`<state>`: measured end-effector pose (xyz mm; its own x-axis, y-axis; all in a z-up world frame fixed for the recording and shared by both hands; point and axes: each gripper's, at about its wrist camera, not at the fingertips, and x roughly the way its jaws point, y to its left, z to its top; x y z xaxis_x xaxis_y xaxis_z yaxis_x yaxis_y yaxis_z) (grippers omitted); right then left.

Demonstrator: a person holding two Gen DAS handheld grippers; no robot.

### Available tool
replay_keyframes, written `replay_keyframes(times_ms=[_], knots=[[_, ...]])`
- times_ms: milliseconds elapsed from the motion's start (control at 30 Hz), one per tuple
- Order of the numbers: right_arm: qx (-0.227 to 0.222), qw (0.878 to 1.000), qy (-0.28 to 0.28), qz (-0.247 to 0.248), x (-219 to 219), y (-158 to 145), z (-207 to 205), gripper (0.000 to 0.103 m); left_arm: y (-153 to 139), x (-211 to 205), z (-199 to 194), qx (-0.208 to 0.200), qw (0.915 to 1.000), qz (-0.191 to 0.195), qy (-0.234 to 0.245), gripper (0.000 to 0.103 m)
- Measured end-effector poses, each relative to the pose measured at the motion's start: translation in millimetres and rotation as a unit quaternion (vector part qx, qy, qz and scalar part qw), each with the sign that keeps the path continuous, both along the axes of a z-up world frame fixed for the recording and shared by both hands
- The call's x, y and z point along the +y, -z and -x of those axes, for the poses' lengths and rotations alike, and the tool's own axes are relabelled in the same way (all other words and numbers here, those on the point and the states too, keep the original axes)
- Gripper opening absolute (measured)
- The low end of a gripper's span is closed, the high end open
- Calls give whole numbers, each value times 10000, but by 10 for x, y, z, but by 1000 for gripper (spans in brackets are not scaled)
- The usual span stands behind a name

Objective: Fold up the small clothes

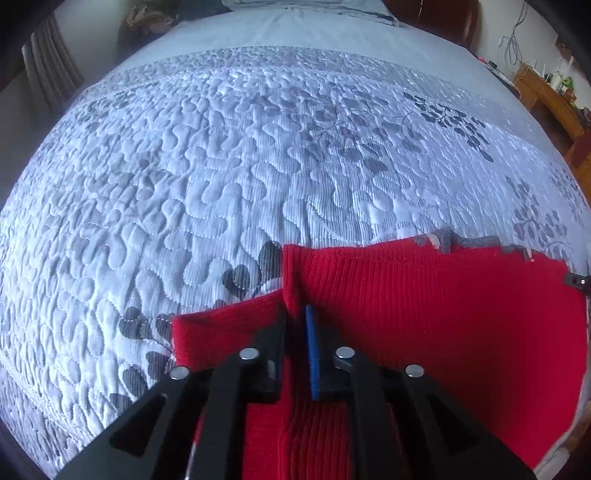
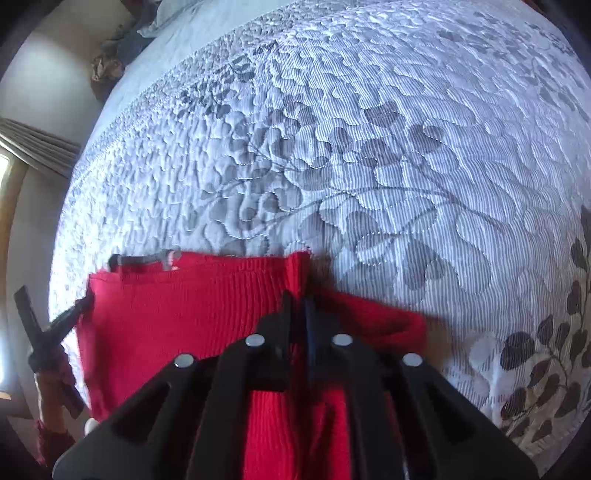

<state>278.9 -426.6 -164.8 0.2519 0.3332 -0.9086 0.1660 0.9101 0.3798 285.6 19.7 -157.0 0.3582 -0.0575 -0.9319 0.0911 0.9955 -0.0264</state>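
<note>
A red ribbed knit garment (image 1: 443, 314) lies flat on the quilted bedspread (image 1: 221, 166), with a grey trim (image 1: 472, 242) along its far edge. My left gripper (image 1: 297, 317) is shut on a raised fold of the red fabric at the garment's left side, next to a sleeve (image 1: 221, 332). In the right wrist view the same garment (image 2: 184, 314) fills the lower left. My right gripper (image 2: 301, 301) is shut on a fold at its right side, where a sleeve (image 2: 376, 325) sticks out. Both grippers point steeply down at the bed.
The grey-white bedspread with a leaf pattern (image 2: 406, 166) spreads far beyond the garment. A pillow (image 1: 306, 7) lies at the far end. A wooden desk with clutter (image 1: 546, 96) stands to the right and a curtain (image 1: 51, 66) hangs at the left.
</note>
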Motion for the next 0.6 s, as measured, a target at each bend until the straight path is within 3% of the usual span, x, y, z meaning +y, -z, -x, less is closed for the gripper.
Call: replay_keyframes(times_ms=[33,100,300,600], knots=[[-34,9999,4,100,10,-63,47,12,-57,11,47,-10,10000,-16,-29,40],[-158,9994,-75,288,66,-231,206,13,-186,22,191,-68,9999,-30,-69,46],[-627,9961,-605,142,476,-650,909,13,-462,-172,856,-238,9994,97,236,47],[-540,9952,-547,611,822,-565,1483,13,-389,-370,1476,-139,9991,162,378,47]])
